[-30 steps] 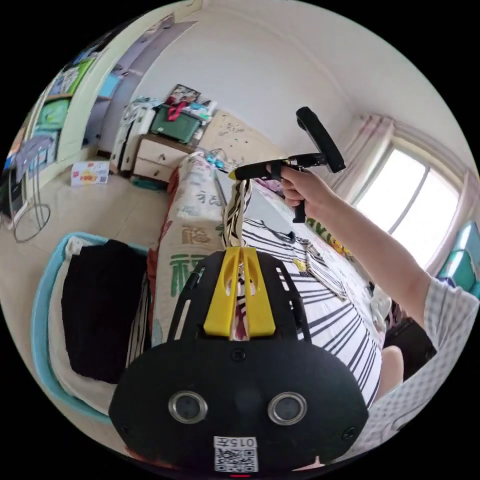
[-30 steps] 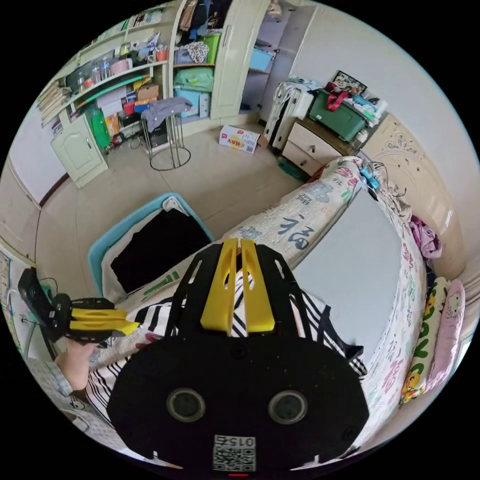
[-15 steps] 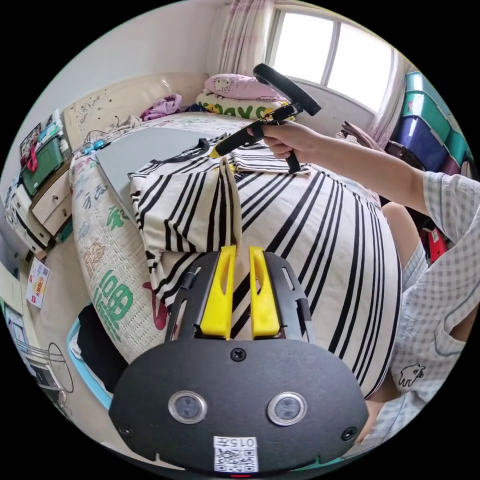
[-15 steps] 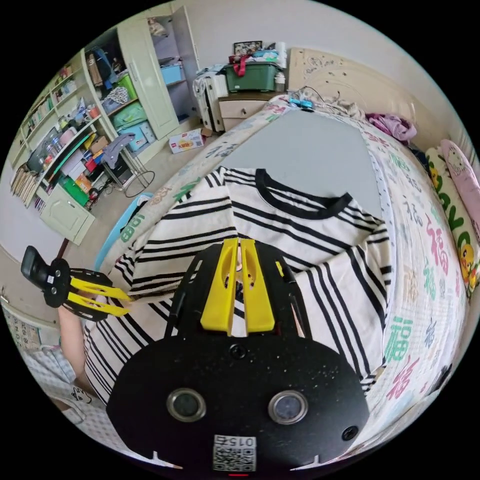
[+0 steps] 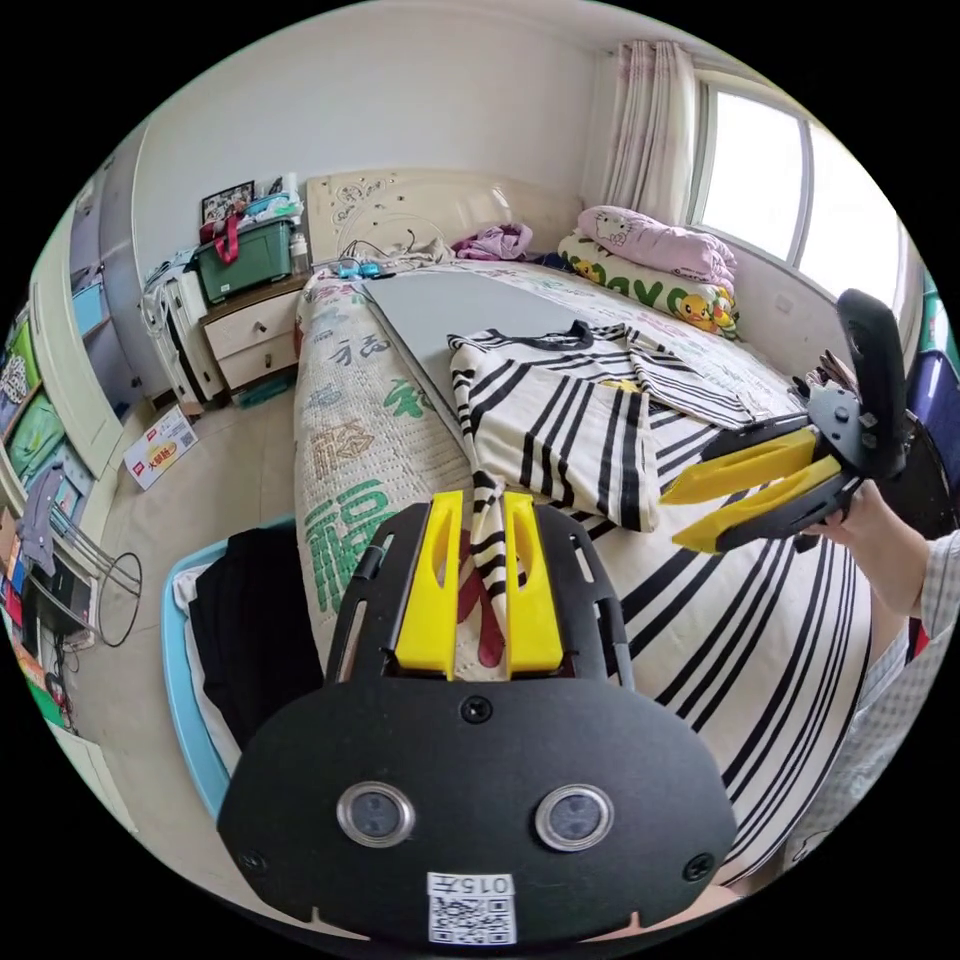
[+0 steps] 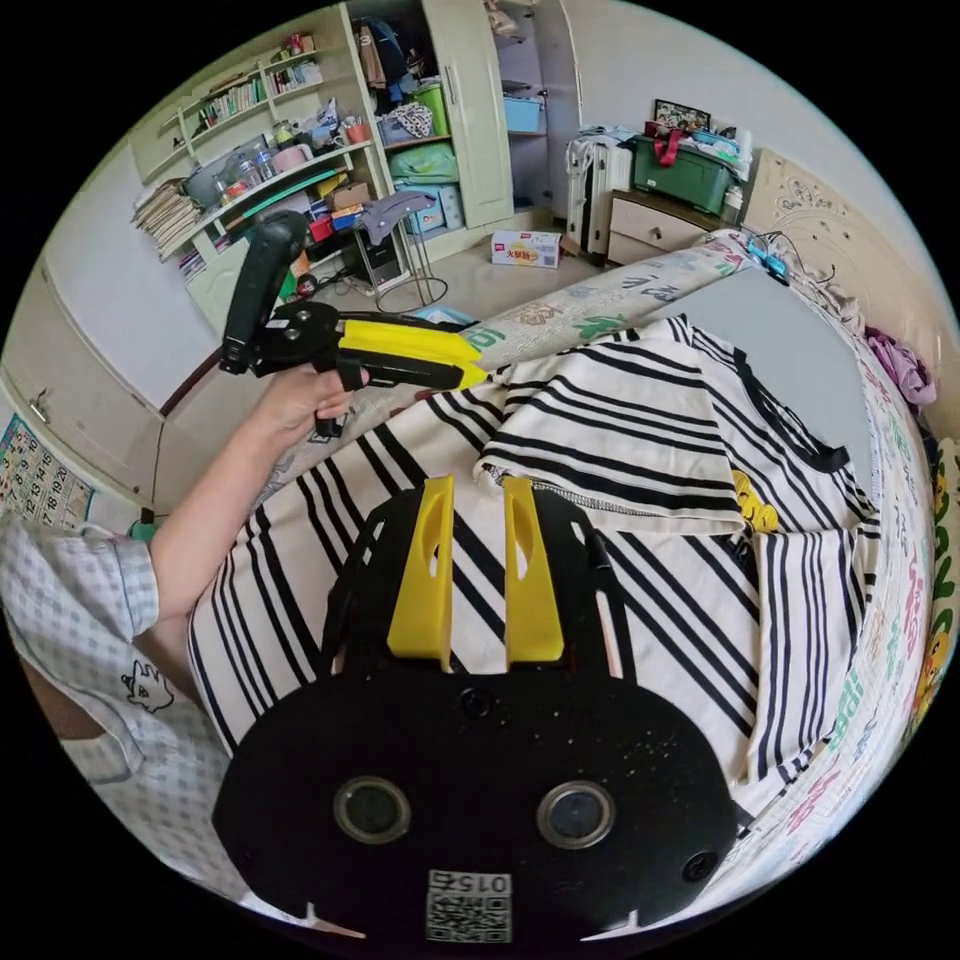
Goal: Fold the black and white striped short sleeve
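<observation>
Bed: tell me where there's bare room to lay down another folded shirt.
The grey board, between the striped shirt collar and the headboard, is bare. So is the printed quilt strip along the floor side. The window side is crowded with pillows.

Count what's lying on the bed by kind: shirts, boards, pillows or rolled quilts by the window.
Striped shirt: 1
Grey board: 1
Pink quilt roll: 1
Green-lettered pillow: 1
Total: 4
</observation>
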Demonstrator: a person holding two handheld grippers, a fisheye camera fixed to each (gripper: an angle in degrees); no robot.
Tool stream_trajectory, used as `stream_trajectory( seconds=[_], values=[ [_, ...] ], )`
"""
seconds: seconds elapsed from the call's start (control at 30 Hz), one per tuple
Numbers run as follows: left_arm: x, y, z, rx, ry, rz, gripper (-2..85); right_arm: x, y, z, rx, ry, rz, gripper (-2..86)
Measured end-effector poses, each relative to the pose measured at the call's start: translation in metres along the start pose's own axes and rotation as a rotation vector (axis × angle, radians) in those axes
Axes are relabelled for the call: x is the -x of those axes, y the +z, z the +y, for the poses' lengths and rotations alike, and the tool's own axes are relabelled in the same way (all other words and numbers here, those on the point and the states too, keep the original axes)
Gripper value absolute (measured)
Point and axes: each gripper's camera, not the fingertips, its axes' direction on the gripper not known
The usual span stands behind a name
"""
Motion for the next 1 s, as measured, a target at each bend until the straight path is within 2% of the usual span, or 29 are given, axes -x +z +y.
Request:
stream_trajectory(
  seconds=[0.2, 0.33, 0.47, 0.53, 0.63, 0.83, 1.0],
  values=[
    [-0.004, 0.025, -0.009, 0.12, 0.024, 0.005, 5.9, 0.001, -0.021, -0.004, 0.029, 0.059, 0.035, 2.6],
    [-0.002, 0.024, -0.01, 0.112, 0.02, 0.002, 2.3, 0.001, -0.047, 0.0, 0.02, 0.064, 0.018, 4.3],
    [0.013, 0.016, -0.008, 0.059, -0.026, 0.062, 0.3, 0.021, -0.059, -0.007, 0.05, 0.009, 0.093, 6.0],
    [0.017, 0.015, -0.008, 0.05, -0.037, 0.074, 0.0, 0.018, -0.063, -0.012, 0.056, 0.032, 0.128, 4.2],
    [0.02, 0.016, -0.009, 0.053, -0.048, 0.072, -0.2, 0.007, -0.087, -0.009, 0.03, 0.079, 0.058, -0.1],
    [0.029, 0.02, -0.013, 0.074, -0.08, 0.07, 0.2, -0.031, -0.13, 0.006, -0.026, 0.221, -0.093, -1.0],
    [0.036, 0.007, -0.015, 0.04, -0.076, 0.077, 2.1, -0.039, -0.144, 0.003, -0.04, 0.255, -0.115, -1.0]
  ],
)
